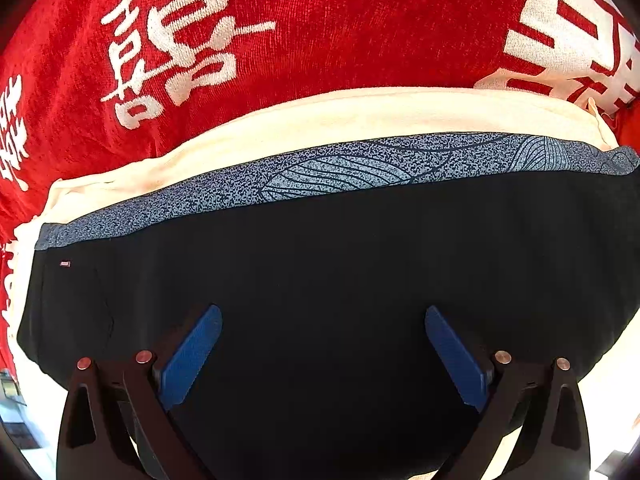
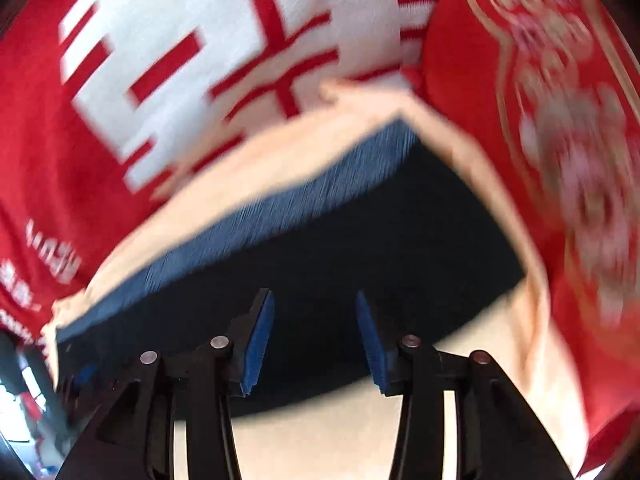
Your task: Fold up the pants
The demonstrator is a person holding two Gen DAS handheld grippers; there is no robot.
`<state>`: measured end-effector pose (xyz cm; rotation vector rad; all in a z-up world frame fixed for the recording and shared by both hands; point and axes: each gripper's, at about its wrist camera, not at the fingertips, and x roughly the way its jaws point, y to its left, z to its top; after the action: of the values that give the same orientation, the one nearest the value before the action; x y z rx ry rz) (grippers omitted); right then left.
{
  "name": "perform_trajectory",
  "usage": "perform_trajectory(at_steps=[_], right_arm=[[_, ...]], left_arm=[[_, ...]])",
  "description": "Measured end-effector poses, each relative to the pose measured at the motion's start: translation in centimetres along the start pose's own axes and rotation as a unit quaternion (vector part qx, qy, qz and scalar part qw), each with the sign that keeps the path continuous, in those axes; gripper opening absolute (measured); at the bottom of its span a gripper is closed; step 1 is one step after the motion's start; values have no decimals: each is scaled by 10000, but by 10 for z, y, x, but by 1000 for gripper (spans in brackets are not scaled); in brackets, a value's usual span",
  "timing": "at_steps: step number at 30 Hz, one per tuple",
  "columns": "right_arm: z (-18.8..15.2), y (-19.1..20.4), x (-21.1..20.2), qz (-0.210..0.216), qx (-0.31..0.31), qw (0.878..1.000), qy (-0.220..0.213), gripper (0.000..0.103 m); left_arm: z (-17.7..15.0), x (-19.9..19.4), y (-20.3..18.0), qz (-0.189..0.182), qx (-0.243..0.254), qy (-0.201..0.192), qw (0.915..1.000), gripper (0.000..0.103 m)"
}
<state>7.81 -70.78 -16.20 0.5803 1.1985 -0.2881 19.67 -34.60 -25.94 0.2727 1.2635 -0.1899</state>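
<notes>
The left gripper (image 1: 323, 354) is spread wide, its blue pads (image 1: 192, 356) clear of the cloth, hovering over the dark pants (image 1: 320, 264). The right gripper (image 2: 315, 344) stands partly apart with nothing between its pads. The pants, with a speckled blue waistband (image 1: 340, 172), lie folded on a cream cloth (image 1: 340, 120) over a red blanket (image 1: 320, 40) with white characters.

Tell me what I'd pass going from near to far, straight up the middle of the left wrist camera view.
Left gripper with its blue pads wide apart → black pants → speckled blue-grey waistband → cream cloth → red blanket with white characters.
</notes>
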Motion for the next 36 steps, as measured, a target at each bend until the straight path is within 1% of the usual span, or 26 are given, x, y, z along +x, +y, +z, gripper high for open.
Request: perform_trajectory(at_steps=[2,5,8,12,14,17,21,30,36], right_arm=[[-28,3,-3,132,78,9998,159,47],[-59,7,-1,297,221,9984,416,47],[-74,3,4,423,385,9965,612,47],[-88,-7,4,549,624,9940,717,47],[-81,-9,17,606,683,9931,731,47],[-77,-12,19,684,745,9921,743,47],[-73,-12,19,719,758,9918,738,47],[-77,-24,12,863,844,9901,718,47],[-76,-32,11,991,953,9882,679,47]], left_arm=[[2,2,0,17,14,-3,10000,102],[3,2,-2,56,30,-3,10000,102],[5,1,-3,87,42,29,9999,102],[8,0,-7,140,90,30,9999,102],[9,0,-8,156,105,24,9998,102],[8,-2,-10,175,114,22,9998,102],[8,-3,-15,239,152,24,9996,102],[13,-8,-24,388,285,83,9988,102],[16,-13,-25,369,330,154,9987,102]])
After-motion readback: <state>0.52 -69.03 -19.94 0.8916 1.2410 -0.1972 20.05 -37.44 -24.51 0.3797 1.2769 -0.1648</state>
